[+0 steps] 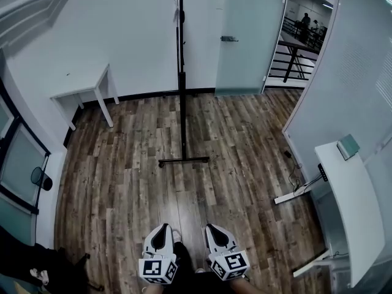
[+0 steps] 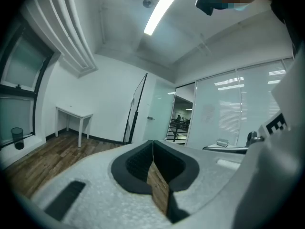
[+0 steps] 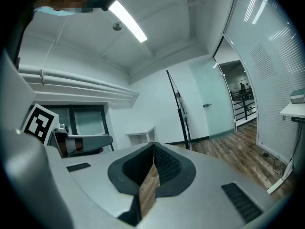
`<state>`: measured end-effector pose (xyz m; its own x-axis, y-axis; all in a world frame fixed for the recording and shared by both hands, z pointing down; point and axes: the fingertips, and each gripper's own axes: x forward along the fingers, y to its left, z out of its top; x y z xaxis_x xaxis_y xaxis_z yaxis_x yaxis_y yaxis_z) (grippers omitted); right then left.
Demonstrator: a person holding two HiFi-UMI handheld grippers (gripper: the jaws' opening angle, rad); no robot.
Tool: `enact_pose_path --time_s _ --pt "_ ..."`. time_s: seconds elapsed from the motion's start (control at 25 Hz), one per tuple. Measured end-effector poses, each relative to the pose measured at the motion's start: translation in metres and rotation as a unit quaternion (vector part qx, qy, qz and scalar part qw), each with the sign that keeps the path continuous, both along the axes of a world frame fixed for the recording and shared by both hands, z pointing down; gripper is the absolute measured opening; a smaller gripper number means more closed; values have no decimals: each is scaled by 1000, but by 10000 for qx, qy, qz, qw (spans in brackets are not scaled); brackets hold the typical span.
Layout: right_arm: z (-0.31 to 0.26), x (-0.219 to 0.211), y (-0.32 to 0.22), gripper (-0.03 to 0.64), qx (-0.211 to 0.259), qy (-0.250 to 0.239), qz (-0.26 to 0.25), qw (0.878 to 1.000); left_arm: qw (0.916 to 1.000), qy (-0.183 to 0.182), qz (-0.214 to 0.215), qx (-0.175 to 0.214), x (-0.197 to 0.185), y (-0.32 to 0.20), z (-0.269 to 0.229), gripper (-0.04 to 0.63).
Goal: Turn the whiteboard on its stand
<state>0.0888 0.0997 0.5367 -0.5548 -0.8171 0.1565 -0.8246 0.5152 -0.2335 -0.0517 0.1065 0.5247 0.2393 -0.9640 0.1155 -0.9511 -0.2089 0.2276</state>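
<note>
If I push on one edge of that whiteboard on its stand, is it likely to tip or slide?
The whiteboard is tall and thin, seen edge-on, so a high push probably makes it wobble. Its foot looks short for that height, so tipping seems possible. On the smooth wooden floor the stand may slide; I cannot see whether it has wheels.

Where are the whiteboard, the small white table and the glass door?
whiteboard (image 1: pixel 182 112), head view, on its stand's post.
small white table (image 1: pixel 82 87), head view, on its top.
glass door (image 1: pixel 251 41), head view, on the pane.
</note>
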Motion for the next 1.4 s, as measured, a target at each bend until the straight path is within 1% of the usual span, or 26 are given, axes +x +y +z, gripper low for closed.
enact_pose_path --time_s 0.2,0.44,0.6,0.84,1.12,1.4 --pt "-4 -25 -60 14 -82 50 133 9999 9999 46 101 -38 -24 -62 0 18" --pt "-13 -62 -135 14 -27 86 289 9995 9995 84 296 -40 -59 -139 -8 18" --pt "-13 -81 -177 14 -8 152 370 9992 9992 103 383 -6 -79 -180 -10 18" --pt "-19 -111 -220 14 75 157 438 9989 9989 77 462 83 -108 -224 -12 18" --pt "-11 -121 -262 14 -18 156 519 9985 9991 119 415 -45 -123 -256 -4 18" --pt "2 -133 -324 14 -32 109 431 9990 9995 86 314 -49 -138 -308 3 18"
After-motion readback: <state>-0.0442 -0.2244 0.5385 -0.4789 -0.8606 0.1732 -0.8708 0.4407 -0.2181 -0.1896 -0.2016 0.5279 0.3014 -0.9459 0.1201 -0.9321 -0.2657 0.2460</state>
